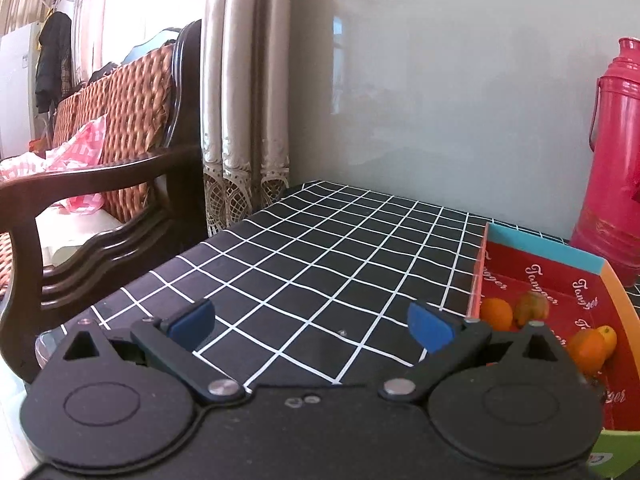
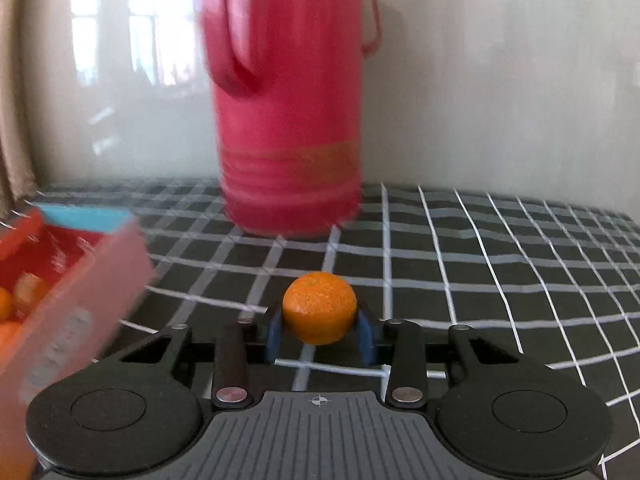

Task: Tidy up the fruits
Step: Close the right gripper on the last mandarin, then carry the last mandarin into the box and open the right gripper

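Between my right fingers [image 2: 319, 330] sits an orange [image 2: 319, 307], clenched by both blue pads just above the checked worktop [image 2: 500, 280]. To its left, at the edge of that view, the red box [image 2: 80, 276] lies close by, blurred, with more oranges inside; straight ahead a tall pink flask [image 2: 288, 120] stands against the wall, well beyond the fruit.

On my other side, my left fingers [image 1: 310, 324] are spread wide with nothing between them, only bare grid cloth. Far left of them a wooden armchair [image 1: 100, 184] stands off the worktop, then a curtain [image 1: 244, 100]. To their right the same box shows its teal rim, holding several oranges [image 1: 496, 313]; the flask rises behind it.
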A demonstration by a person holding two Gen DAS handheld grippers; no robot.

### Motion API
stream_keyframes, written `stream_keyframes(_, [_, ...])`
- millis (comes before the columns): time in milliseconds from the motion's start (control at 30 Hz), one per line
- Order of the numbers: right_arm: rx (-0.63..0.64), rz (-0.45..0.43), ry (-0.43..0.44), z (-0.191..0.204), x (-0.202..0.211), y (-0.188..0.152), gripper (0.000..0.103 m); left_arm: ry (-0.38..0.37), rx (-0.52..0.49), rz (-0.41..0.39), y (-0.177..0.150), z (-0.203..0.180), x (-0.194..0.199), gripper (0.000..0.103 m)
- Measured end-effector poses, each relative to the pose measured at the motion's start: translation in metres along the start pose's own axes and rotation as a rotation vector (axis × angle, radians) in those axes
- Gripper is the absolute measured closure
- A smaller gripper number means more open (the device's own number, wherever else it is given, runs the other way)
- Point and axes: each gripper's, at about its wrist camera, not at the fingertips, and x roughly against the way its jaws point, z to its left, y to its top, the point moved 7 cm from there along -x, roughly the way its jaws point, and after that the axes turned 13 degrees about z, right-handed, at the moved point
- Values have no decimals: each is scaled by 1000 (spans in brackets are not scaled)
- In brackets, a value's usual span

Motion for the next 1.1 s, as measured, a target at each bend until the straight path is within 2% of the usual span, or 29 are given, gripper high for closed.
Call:
stream_keyframes(100, [26,-62,62,27,21,8,65,6,0,-5,0,5,2,6])
stream_keyframes(267, [107,-112,178,90,46,7,65,18,7,-3,0,15,3,6])
stream_keyframes(400, [173,-121,240,132,52,1,65,23,12,-8,1,21,4,6])
stream_keyframes(567, [207,-104,290,166,53,-7,64,22,16,-9,1,25,3,6])
stream_keyframes(600, [213,-100,307,173,52,-8,56,19,17,-5,1,26,2,6])
stream_keyframes(633, [226,-94,322,179,50,-8,41,16,17,-3,1,27,2,6])
stream_keyframes(667, [237,-106,322,184,52,-9,16,19,13,-4,0,28,2,6])
stream_keyframes(700, [230,-147,319,184,58,-7,4,23,4,-9,0,28,2,6])
stream_keyframes(733, [210,-209,335,183,67,-4,1,27,-4,-11,0,27,3,6])
stream_keyframes(867, [177,-294,331,171,85,6,0,19,-2,-6,0,26,2,6])
stream_keyframes(1000, [133,-327,309,149,91,9,0,1,-21,-36,3,14,9,6])
stream_keyframes(1100, [127,-315,280,133,94,7,0,-36,-42,-50,4,-5,16,6])
